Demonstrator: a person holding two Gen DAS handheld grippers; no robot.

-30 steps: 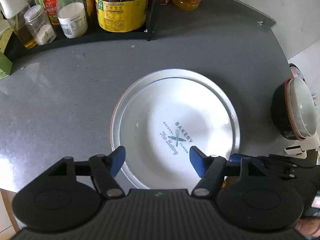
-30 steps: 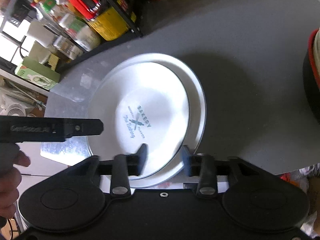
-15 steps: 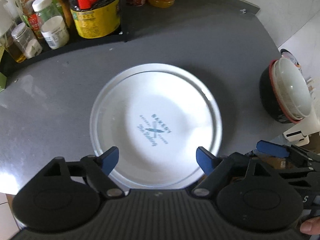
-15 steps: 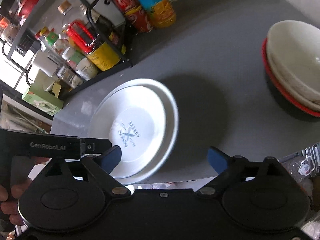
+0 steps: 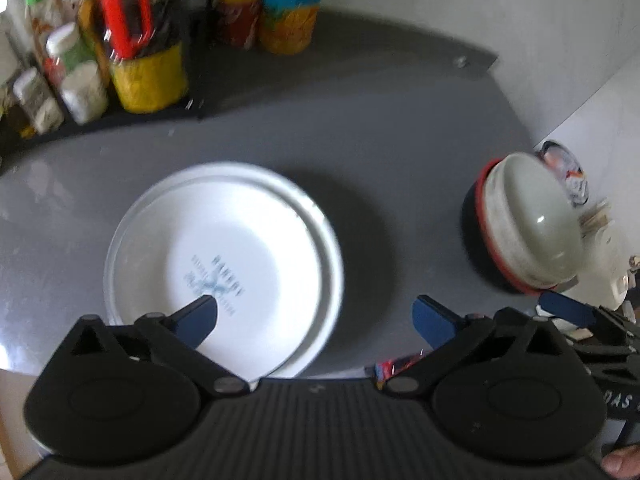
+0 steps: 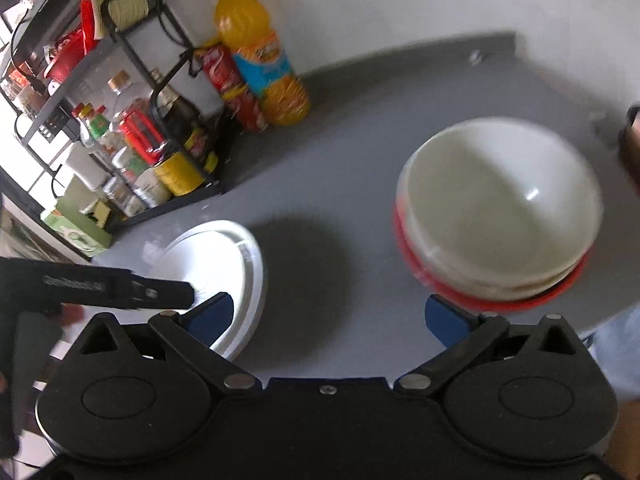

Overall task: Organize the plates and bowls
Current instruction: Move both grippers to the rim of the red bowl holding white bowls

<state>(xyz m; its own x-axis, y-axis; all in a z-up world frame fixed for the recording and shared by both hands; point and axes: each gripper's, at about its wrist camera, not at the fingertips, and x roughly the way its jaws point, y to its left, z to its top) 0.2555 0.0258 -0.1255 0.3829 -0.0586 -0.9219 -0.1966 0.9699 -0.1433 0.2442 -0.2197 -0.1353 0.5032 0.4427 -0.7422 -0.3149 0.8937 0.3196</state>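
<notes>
While both my grippers hang above the grey tabletop point(image 5: 400, 152), their jaws stand wide apart and hold nothing. The left gripper point(image 5: 314, 316) is over the near edge of the stacked white plates point(image 5: 240, 240), printed "BAKERY", at the near left. The right gripper point(image 6: 328, 314) faces the gap between those plates point(image 6: 244, 264) and the nested bowls point(image 6: 500, 208), white in red-rimmed, at the right.

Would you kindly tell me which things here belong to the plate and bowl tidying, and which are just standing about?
Job:
stacked white plates
stacked bowls

Standing about:
orange drink bottle
red can
rack of sauce bottles
green box
</notes>
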